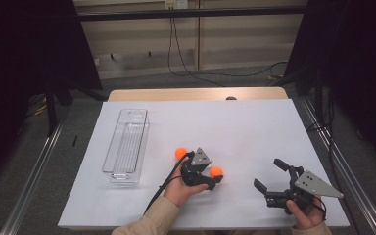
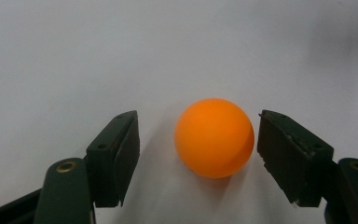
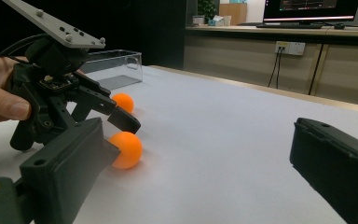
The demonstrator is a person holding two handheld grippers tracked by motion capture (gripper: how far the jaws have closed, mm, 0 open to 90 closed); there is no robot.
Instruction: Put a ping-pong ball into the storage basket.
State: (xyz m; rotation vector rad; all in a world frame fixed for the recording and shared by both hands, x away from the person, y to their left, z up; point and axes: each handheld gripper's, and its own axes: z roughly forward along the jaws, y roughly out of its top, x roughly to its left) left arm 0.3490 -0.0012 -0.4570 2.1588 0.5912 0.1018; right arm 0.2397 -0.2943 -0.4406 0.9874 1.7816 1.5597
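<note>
the small smooth orange plastic ball (image 2: 214,137) sits on the white-covered table (image 1: 254,132), near the front and a bit left of centre, between the fingers (image 2: 116,156) of the left gripper (image 1: 214,180). those fingers stand part-spread on either side of it: the right pad looks just off the ball's surface, the left pad has a clear gap, so nothing is pinched yet. my read is a ping-pong type ball: very light, stiff thin shell, slick matte skin, rolls at the slightest nudge and can squirt out of a lopsided squeeze. best hold is across its widest line, pads square on opposite sides, centred so both touch together; light force is enough, hard clamping risks denting the shell. being a sphere it has no long axis and no heading, so approach angle only matters for clearing the table. a second matching orange ball (image 1: 180,153) lies just behind the left gripper, toward the clear plastic rectangular bin (image 1: 127,142), which stands well off to the left with its long side running away from the person. the right gripper (image 1: 269,176) rests near the table's front right, well apart from both balls, its fingers spread wide with nothing in them.
</note>
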